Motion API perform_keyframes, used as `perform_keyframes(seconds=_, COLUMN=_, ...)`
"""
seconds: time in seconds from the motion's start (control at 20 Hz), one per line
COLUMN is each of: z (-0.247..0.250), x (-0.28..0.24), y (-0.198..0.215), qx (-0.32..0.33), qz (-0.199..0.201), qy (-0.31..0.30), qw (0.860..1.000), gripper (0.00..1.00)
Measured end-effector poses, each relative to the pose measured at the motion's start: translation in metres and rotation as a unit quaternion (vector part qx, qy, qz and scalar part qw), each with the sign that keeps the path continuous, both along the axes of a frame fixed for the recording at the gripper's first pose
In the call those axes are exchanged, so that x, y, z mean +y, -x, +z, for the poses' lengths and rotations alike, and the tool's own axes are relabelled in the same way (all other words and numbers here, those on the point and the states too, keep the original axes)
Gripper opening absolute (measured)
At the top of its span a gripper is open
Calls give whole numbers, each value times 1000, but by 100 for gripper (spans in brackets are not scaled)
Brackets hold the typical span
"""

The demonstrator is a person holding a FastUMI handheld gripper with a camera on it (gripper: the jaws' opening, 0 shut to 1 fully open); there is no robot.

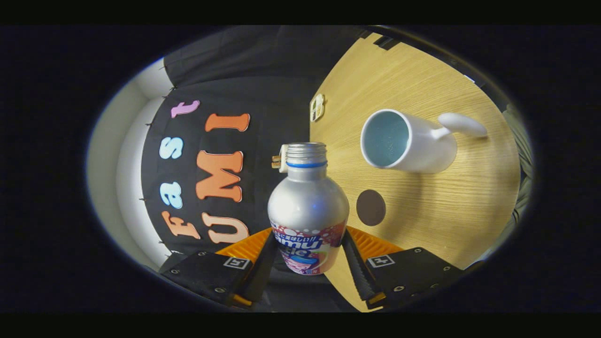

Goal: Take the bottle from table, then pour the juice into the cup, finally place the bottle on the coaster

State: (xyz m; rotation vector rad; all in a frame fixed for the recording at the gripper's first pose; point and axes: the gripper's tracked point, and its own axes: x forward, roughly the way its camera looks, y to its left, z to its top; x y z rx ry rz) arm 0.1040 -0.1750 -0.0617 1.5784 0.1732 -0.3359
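- While the camera is rolled hard over so that the wooden table (pixel 422 197) stands like a wall, the gripper (pixel 307 263) has its two fingers closed against the sides of the bottle (pixel 307 211), one pad on each flank of the printed label.
- Held between the fingers, the silver bottle points its neck toward 12 o'clock; its threaded mouth is uncapped, with a blue ring just below the thread.
- At about 2 o'clock from the bottle's mouth sits the white cup (pixel 404 141), its pale blue interior open toward the camera and its handle (pixel 462 124) sticking out on the far side at 3 o'clock.
- A small dark round coaster (pixel 370 207) lies on the table just beside the bottle's shoulder at 3 o'clock, between the bottle and the cup, and apart from both.
- No liquid can be made out inside the cup or at the bottle's mouth.
- Beyond the bottle at 9 o'clock hangs the booth's black cloth wall (pixel 253 94), with a pale wall (pixel 117 155) past its edge.
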Motion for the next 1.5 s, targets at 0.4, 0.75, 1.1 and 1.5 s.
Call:
perform_keyframes(seconds=0.4, z=3, x=-4, y=-2, qx=-12, qz=-18, qy=-54, qw=998, gripper=75)
perform_keyframes(seconds=0.75, z=1, x=-2, y=-10, qx=-6, qz=-22, qy=-92, qw=995, gripper=76)
perform_keyframes(seconds=1.1, z=3, x=-6, y=-13, qx=-10, qz=-32, qy=-126, qw=991, gripper=76)
perform_keyframes(seconds=1.5, z=-2, x=-12, y=-12, qx=-9, qz=-46, qy=-159, qw=986, gripper=76)
